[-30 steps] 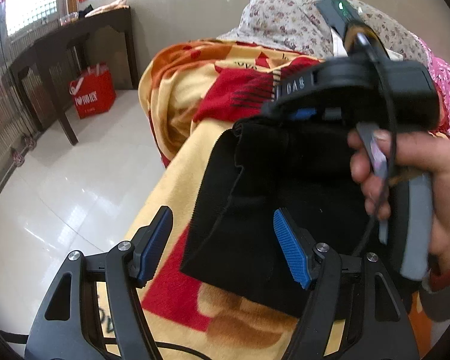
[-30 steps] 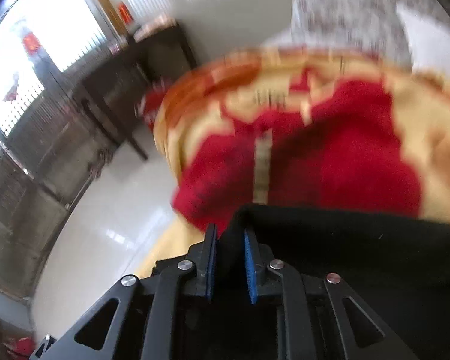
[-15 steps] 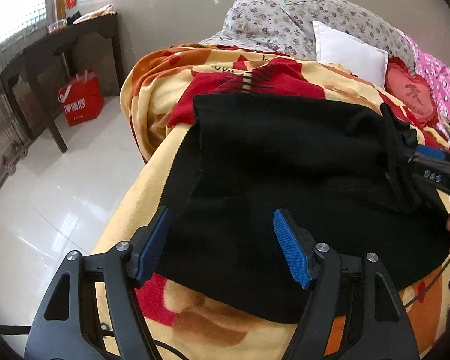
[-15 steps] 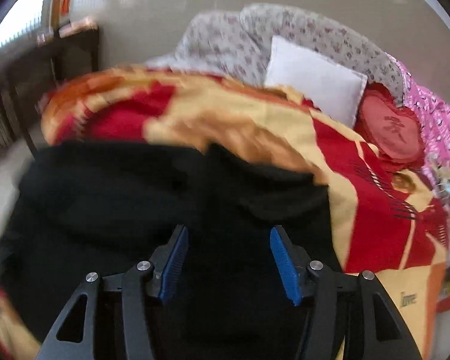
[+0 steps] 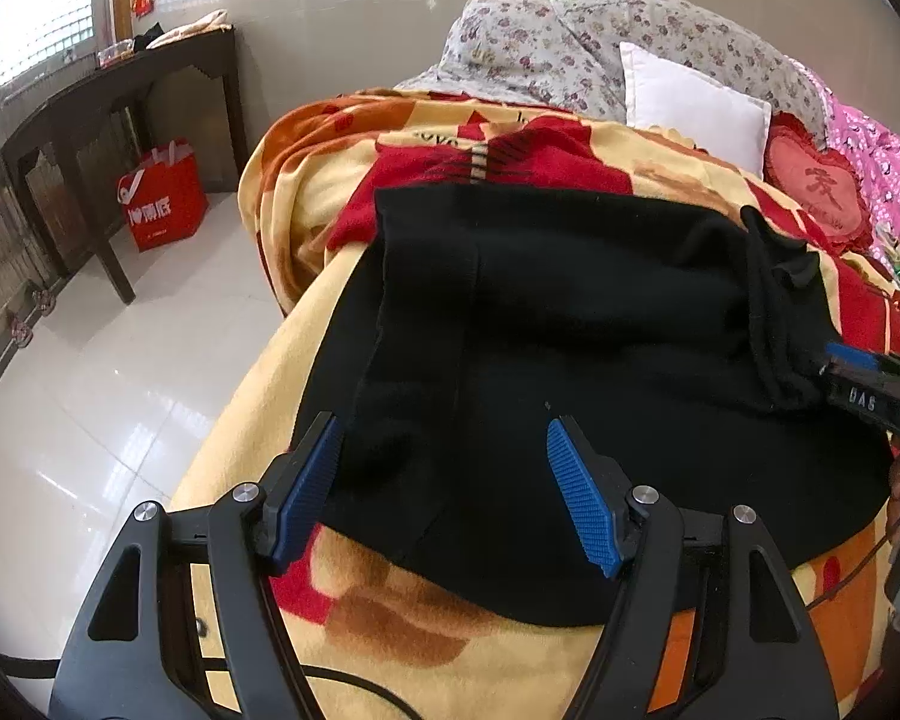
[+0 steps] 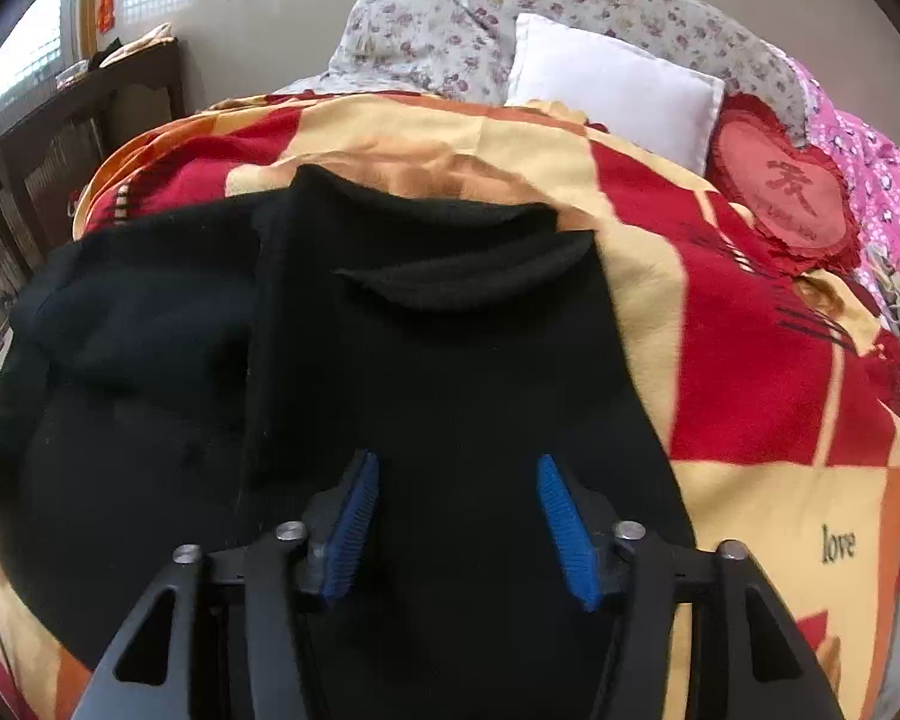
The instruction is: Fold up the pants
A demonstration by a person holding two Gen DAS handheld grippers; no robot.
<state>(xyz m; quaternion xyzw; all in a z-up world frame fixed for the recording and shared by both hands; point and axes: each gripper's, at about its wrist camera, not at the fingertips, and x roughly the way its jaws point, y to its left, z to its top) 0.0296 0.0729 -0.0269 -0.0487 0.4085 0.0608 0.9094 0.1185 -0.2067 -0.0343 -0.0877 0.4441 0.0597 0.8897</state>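
Black pants (image 5: 570,324) lie folded on the red and yellow blanket (image 5: 306,204) on the bed. My left gripper (image 5: 444,486) is open and empty just above the near left edge of the pants. My right gripper (image 6: 459,516) is open and empty over the waistband end of the pants (image 6: 450,348); in the left wrist view it (image 5: 870,384) shows at the right edge, next to the drawstring. A top layer lies over the lower one with a straight folded edge on the left.
A white pillow (image 5: 690,108), a red heart cushion (image 5: 816,192) and floral pillows (image 5: 540,42) lie at the head of the bed. A dark wooden table (image 5: 90,108) and a red bag (image 5: 162,192) stand on the white tiled floor (image 5: 90,396) to the left.
My right gripper carried the pants end across to the right, let go and opened. The pants now lie folded over. My left gripper stayed open in place.
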